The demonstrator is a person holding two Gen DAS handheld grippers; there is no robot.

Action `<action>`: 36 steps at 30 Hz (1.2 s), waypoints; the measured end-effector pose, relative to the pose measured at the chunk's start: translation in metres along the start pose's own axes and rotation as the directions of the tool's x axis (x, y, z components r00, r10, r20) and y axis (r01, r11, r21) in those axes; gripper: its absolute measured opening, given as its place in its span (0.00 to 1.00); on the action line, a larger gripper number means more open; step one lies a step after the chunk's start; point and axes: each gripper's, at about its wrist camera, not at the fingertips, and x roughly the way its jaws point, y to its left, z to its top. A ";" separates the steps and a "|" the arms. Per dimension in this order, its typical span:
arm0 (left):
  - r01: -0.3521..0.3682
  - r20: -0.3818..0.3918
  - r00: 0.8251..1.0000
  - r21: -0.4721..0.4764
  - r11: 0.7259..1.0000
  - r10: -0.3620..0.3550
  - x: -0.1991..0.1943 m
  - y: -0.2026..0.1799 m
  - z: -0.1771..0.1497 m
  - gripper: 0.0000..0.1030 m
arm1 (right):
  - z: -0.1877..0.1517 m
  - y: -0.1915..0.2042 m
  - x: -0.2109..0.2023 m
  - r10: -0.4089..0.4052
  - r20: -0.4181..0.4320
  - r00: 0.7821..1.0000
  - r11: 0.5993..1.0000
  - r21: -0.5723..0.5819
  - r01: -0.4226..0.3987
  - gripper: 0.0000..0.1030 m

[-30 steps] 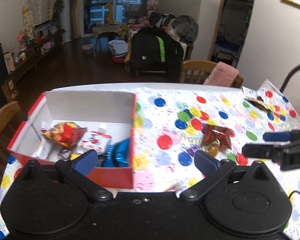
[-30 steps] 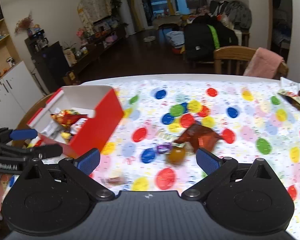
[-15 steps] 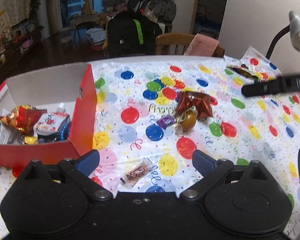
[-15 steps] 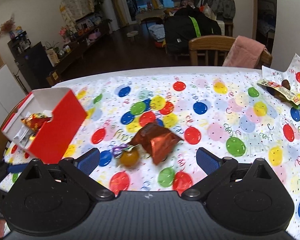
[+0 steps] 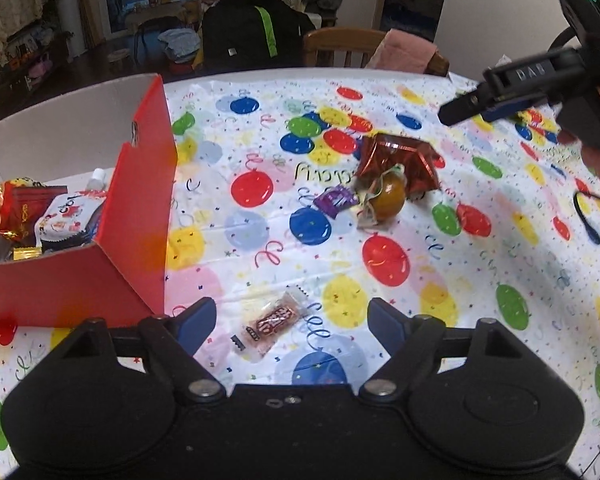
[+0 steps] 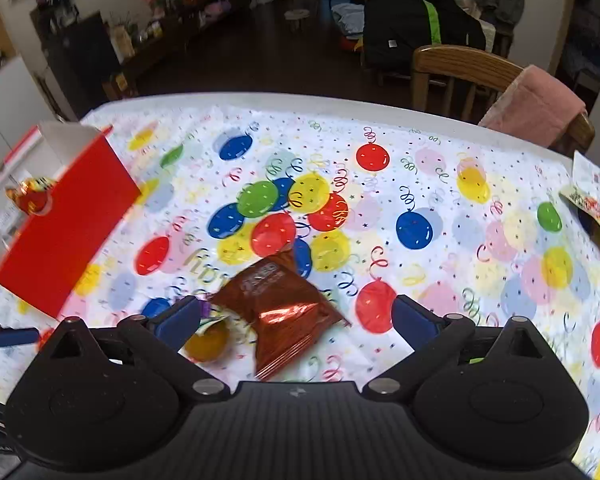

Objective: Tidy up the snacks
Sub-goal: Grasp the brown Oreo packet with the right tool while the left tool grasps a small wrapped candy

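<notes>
The left tool [image 5: 290,318] hangs just above the counter [image 5: 480,288], which wears a white cloth full of bright balloon spots. Its two blue fingers [image 5: 196,318] stand apart and have just been closing in a bit. A small pink candy in a clear wrapper [image 5: 274,322] lies flat on the cloth between them, and the fingers do not touch it.

The red cardboard box with white inside [image 5: 136,216] stands on the counter, just left of the left tool. It holds a shiny red and gold bag [image 5: 10,210] and a few other packs.

The right tool [image 6: 296,318] has its fingers spread wide apart and holds nothing. A crinkly shiny red foil bag [image 6: 284,308] lies on the cloth between them. A round brown-gold sweet [image 6: 208,342] sits touching the bag's left side, and a little purple wrapped candy [image 5: 336,200] lies just beside it.
</notes>
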 end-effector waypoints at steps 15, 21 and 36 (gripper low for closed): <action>0.031 -0.082 0.996 0.093 0.995 -0.024 0.028 0.003 0.005 0.65 | 0.010 0.006 0.053 0.044 -0.119 0.992 0.988 -0.140 -0.061 0.86; 0.047 -0.129 0.991 0.131 0.990 -0.030 0.039 0.004 0.008 0.56 | 0.011 0.002 0.065 0.047 -0.132 0.990 0.991 -0.115 -0.062 0.76; 0.032 -0.172 0.985 0.126 0.991 -0.010 0.049 -0.003 0.006 0.20 | -0.008 0.000 0.054 0.031 -0.073 0.997 0.999 -0.014 -0.032 0.49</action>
